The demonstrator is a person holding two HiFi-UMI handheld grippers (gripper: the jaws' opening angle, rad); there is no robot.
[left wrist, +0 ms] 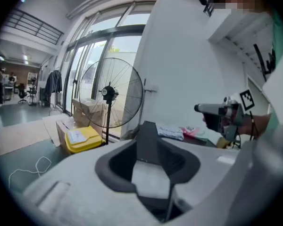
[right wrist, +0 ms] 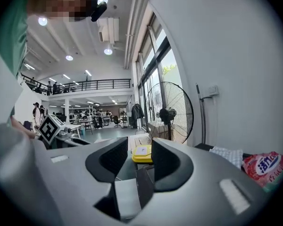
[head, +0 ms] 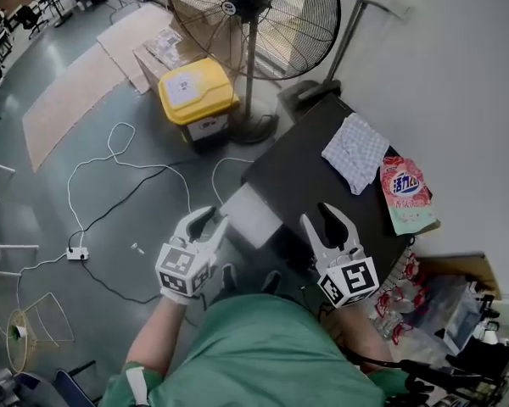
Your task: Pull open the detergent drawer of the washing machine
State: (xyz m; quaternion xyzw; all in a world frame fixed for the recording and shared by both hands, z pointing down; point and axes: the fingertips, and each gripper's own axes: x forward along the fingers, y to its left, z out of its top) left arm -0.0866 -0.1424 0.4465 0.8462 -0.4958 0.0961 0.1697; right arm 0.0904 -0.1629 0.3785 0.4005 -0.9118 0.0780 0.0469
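Head view: a person in a green top stands at a dark-topped washing machine [head: 301, 176], holding a tool in each hand over the grey floor [head: 85, 142] in front of it. The left tool [head: 206, 217] and the right tool [head: 327, 217] point away from the person, side by side and well apart. Each has its jaws spread with nothing pinched between them, as the left gripper view and the right gripper view both show.

The detergent drawer [head: 250, 214], a pale grey block, juts out from the machine's near-left edge. In the head view it lies between the two tools, just beside the left tool's tips, and neither tool grips it.

On top of the machine a checked cloth [head: 355, 151] lies crumpled near the far side. A pink-and-green detergent bag [head: 405, 189] sits just beside it at the right edge.

Beyond the machine stands a large black pedestal fan [head: 254, 15], with a yellow-lidded bin [head: 195, 96] near its base. A white cable [head: 119, 164] snakes across the floor to a power strip [head: 76, 253] at the left.
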